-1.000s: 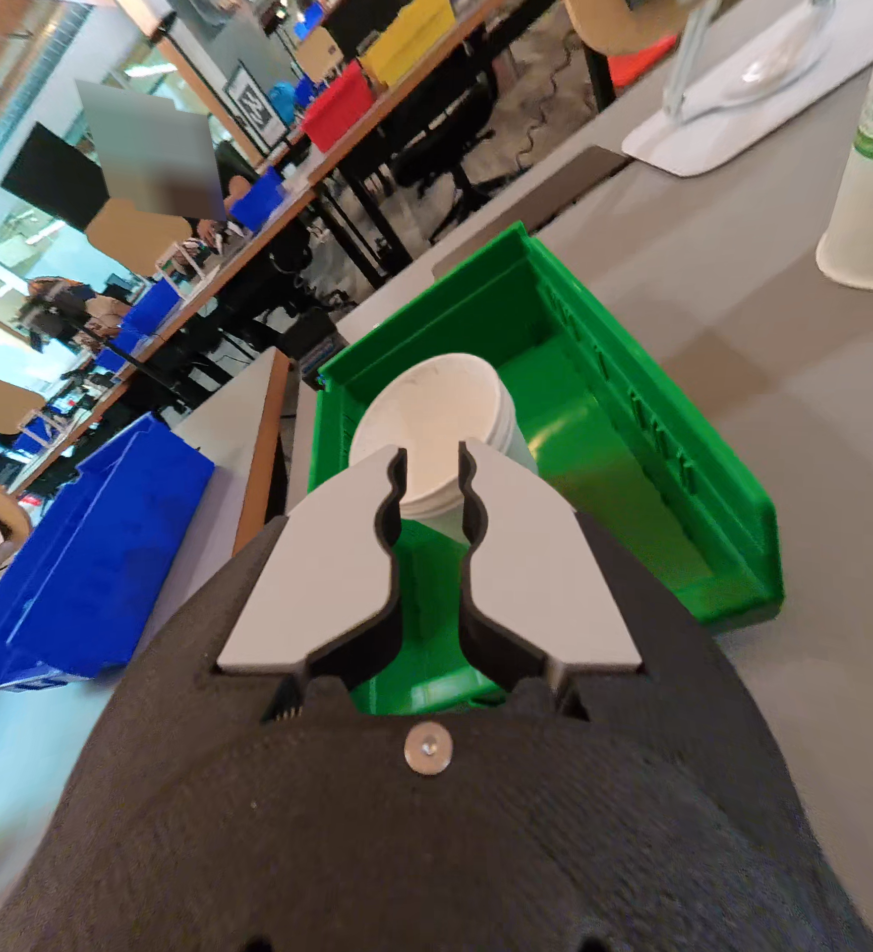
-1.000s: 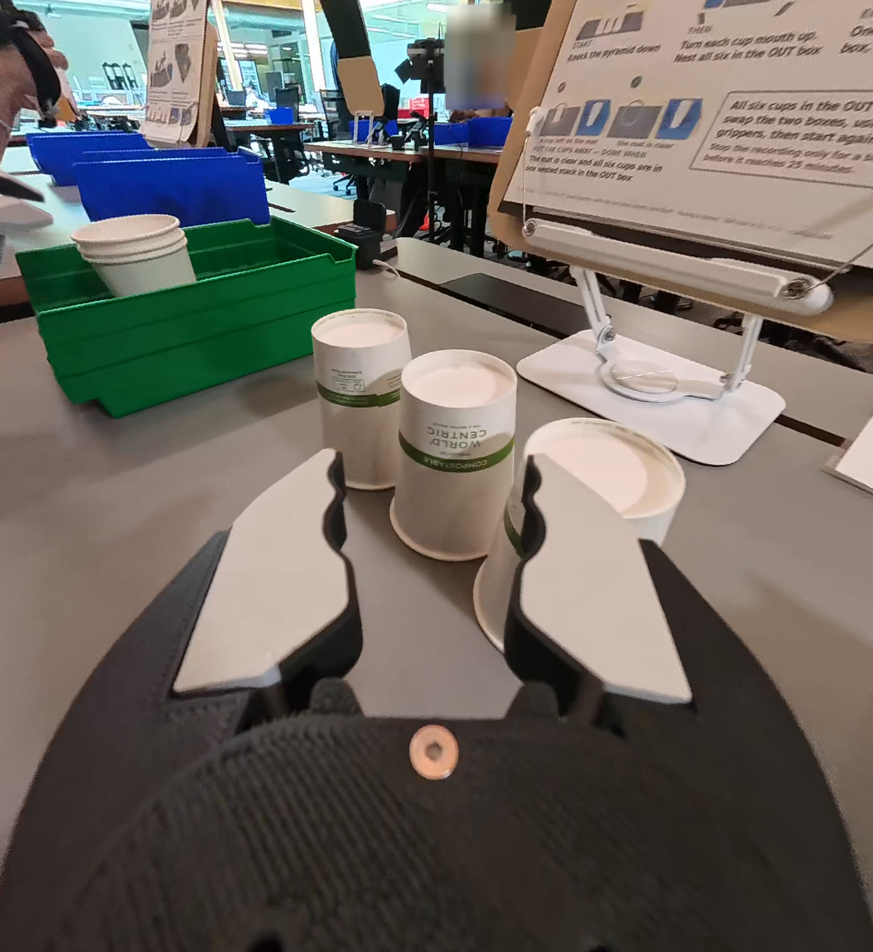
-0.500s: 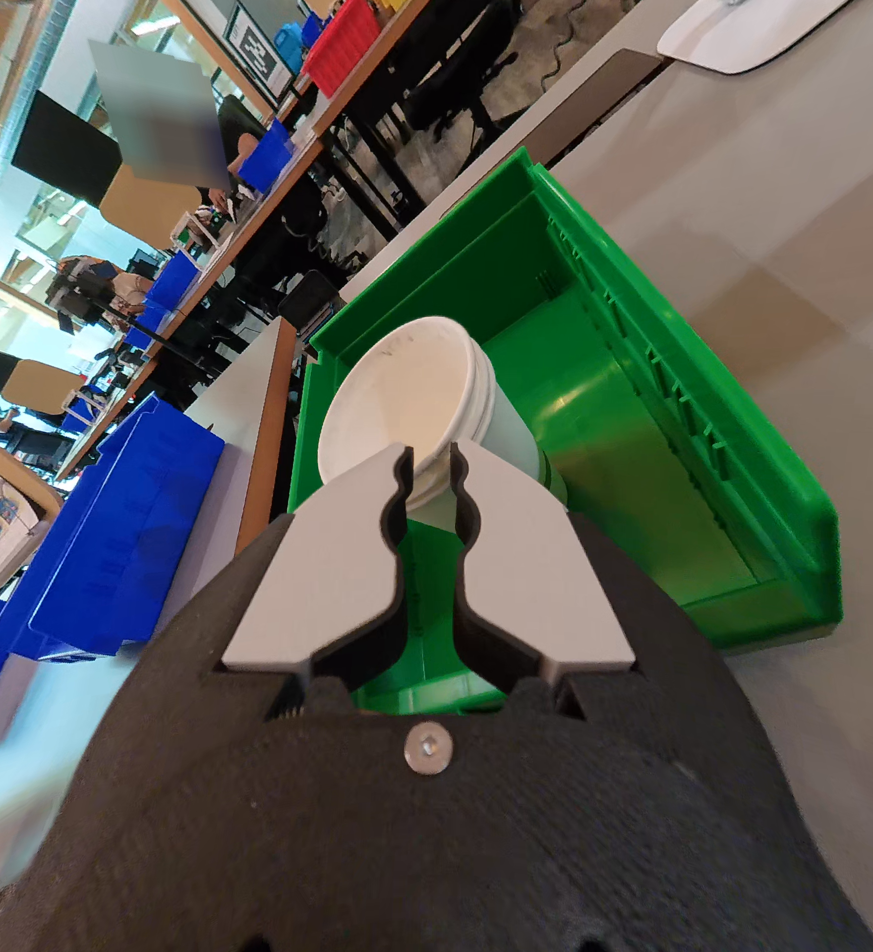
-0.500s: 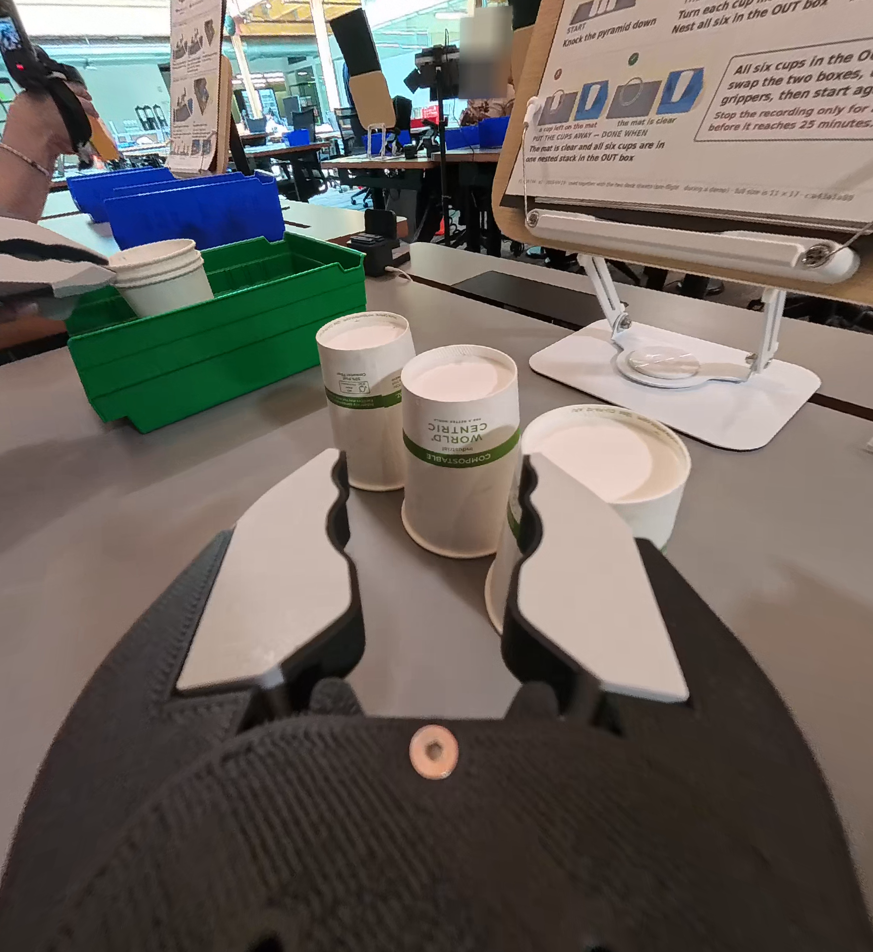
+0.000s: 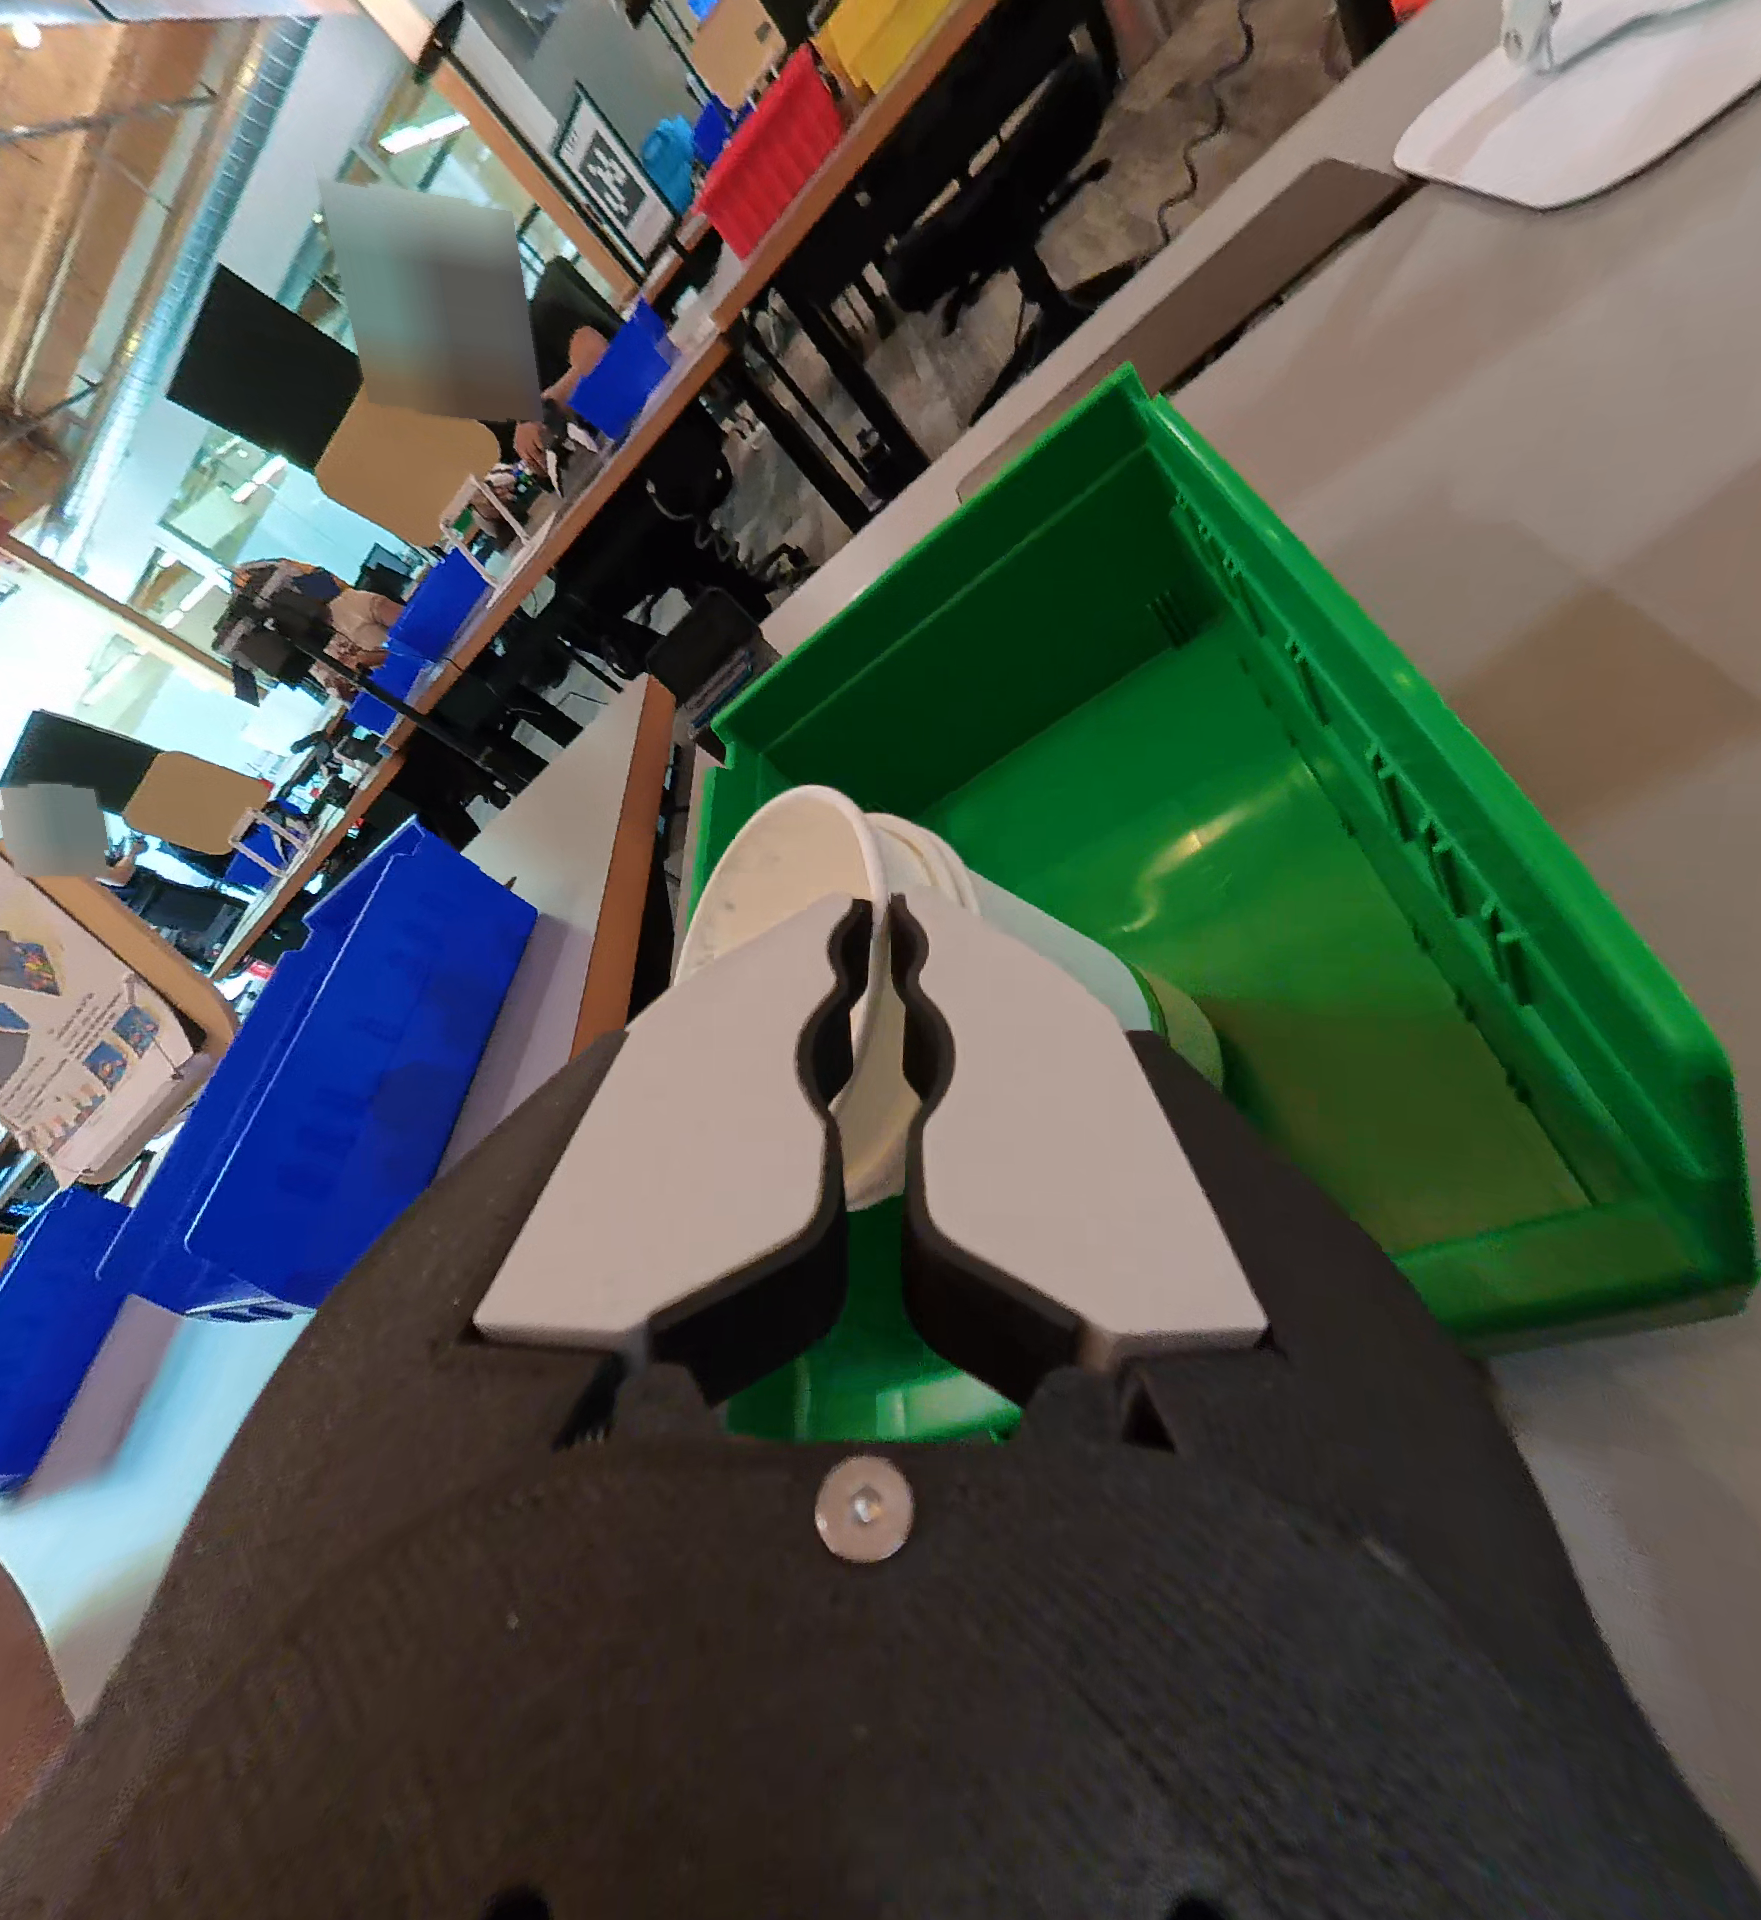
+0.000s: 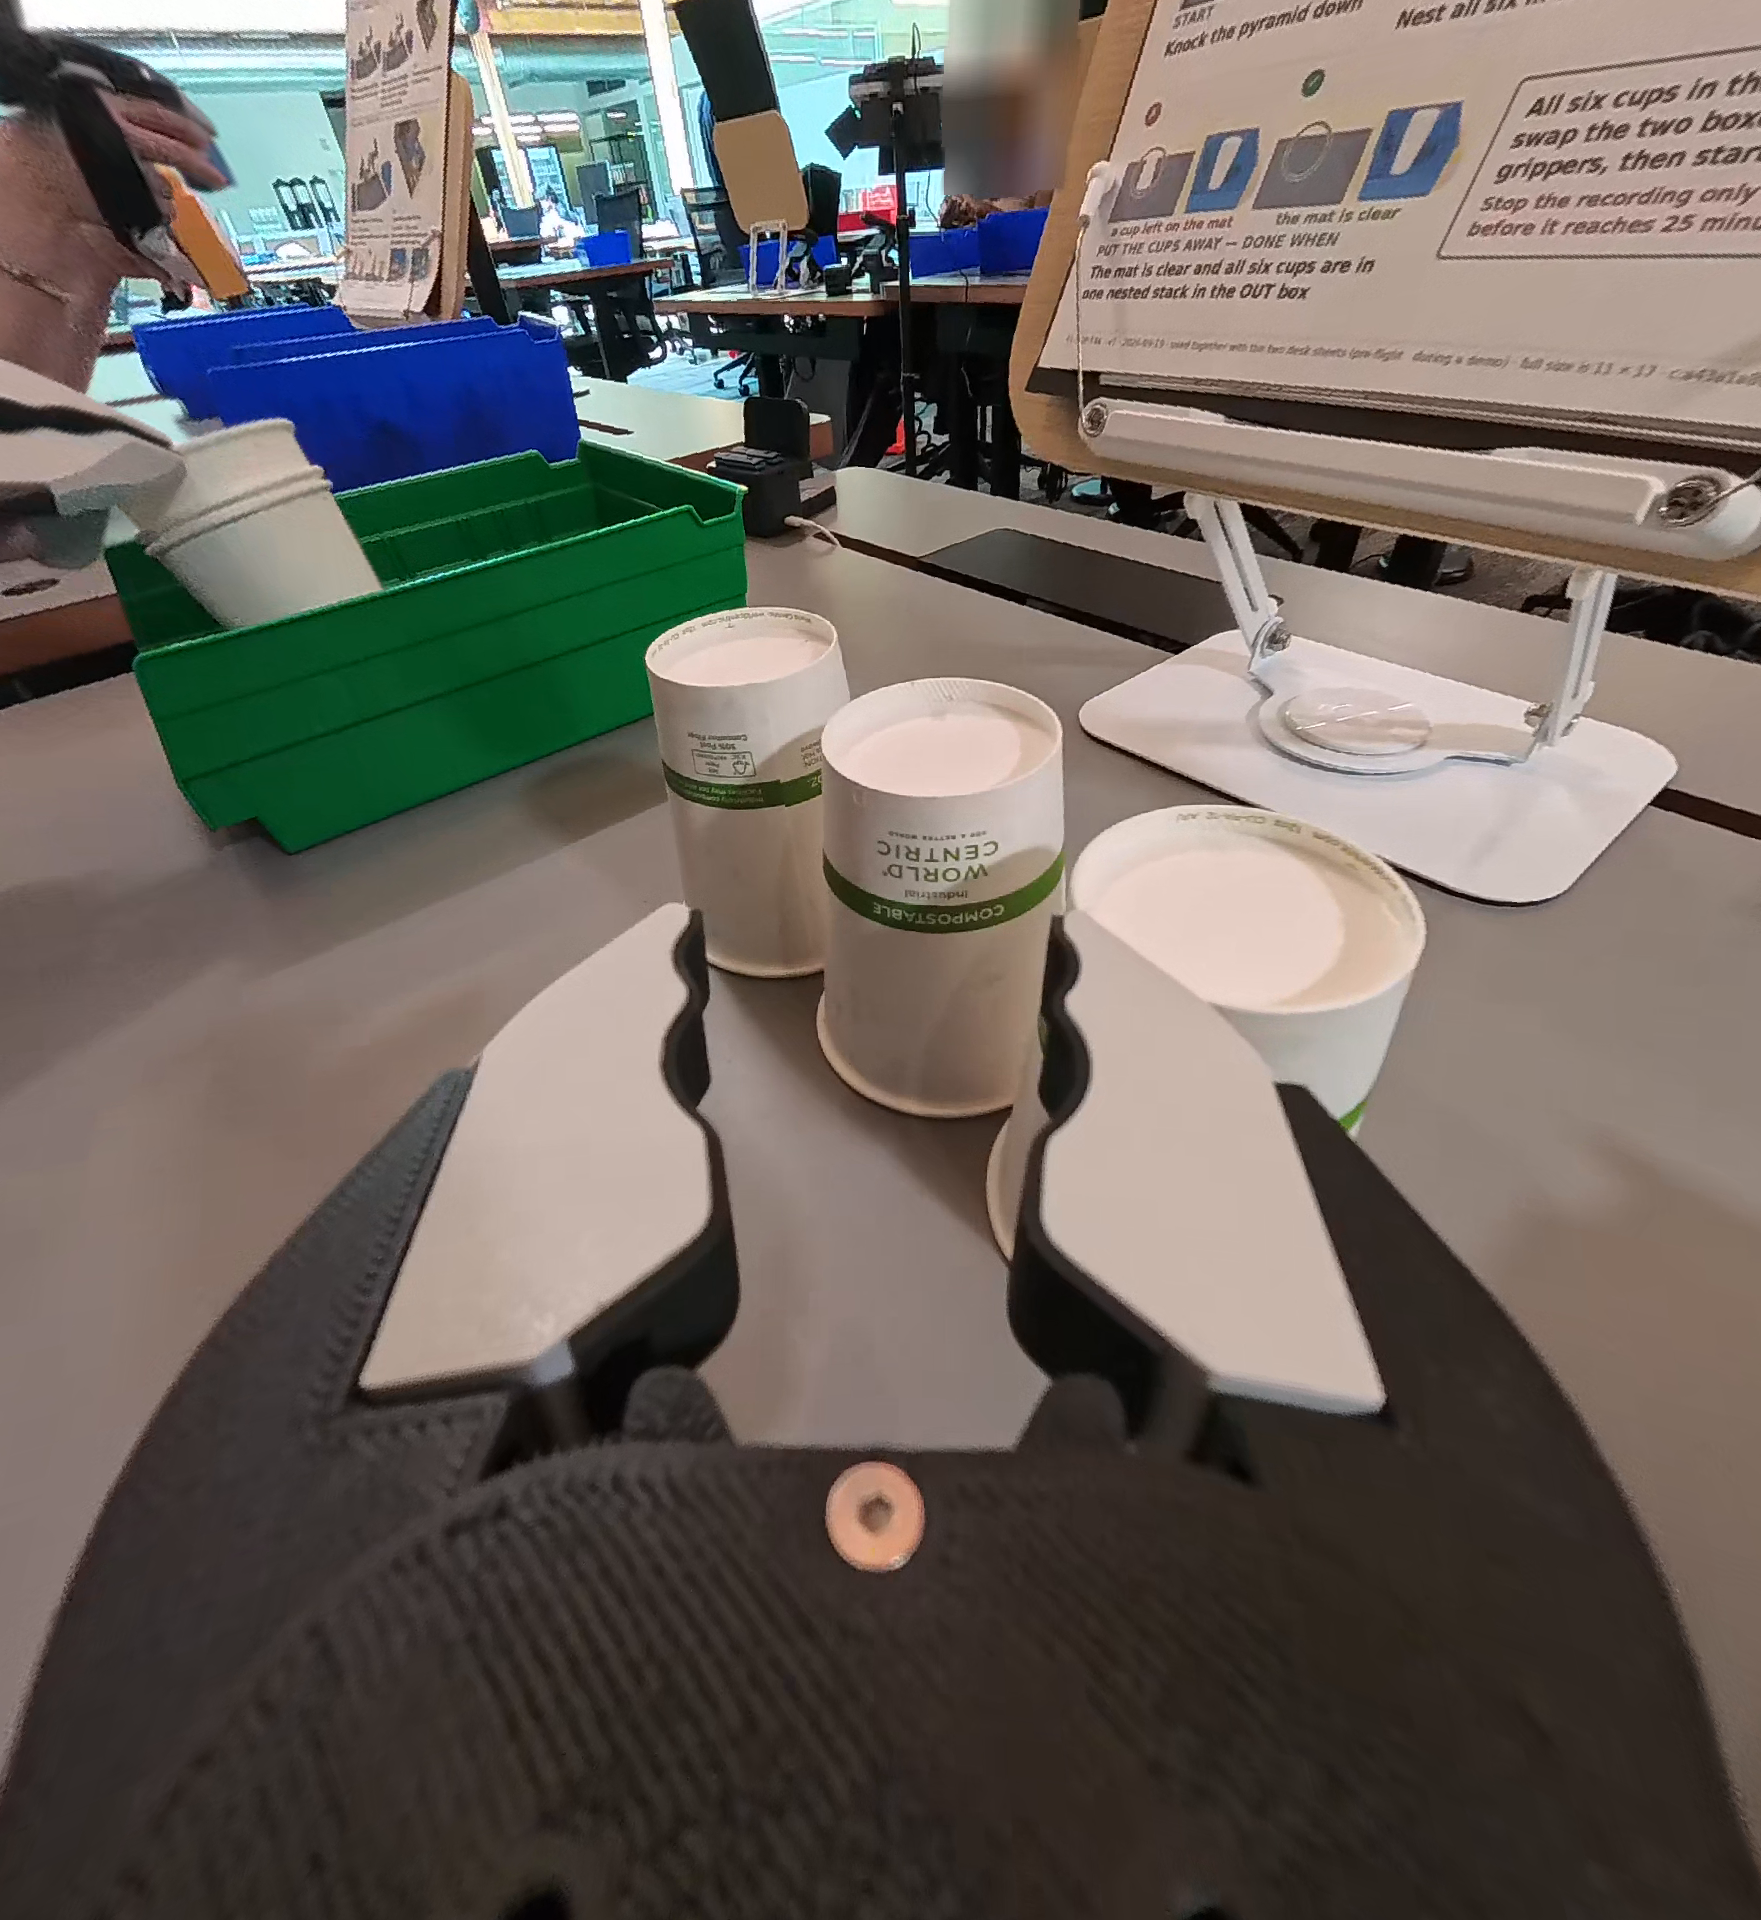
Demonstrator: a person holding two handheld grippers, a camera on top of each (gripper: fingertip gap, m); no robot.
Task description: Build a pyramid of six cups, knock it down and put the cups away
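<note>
While the left gripper (image 5: 878, 930) pinches the nested paper cups' (image 5: 860, 883) rim at centre frame — best held firmly, tilting slowly inside the green bin (image 5: 1458, 935) — the right gripper (image 6: 871, 961) hangs spread.

The left hand-held gripper (image 5: 878, 920) and right hand-held gripper (image 6: 871, 940) both have pale grey fingers on textured black bodies. The nested paper cups (image 5: 1021, 940) are white, in a bright green bin (image 5: 1427, 831) beside deep blue bins (image 5: 336, 1091). On the plain grey desk (image 6: 180, 1039), three upturned cups (image 6: 943, 904) are white with green bands, near a white stand (image 6: 1375, 769).
</note>
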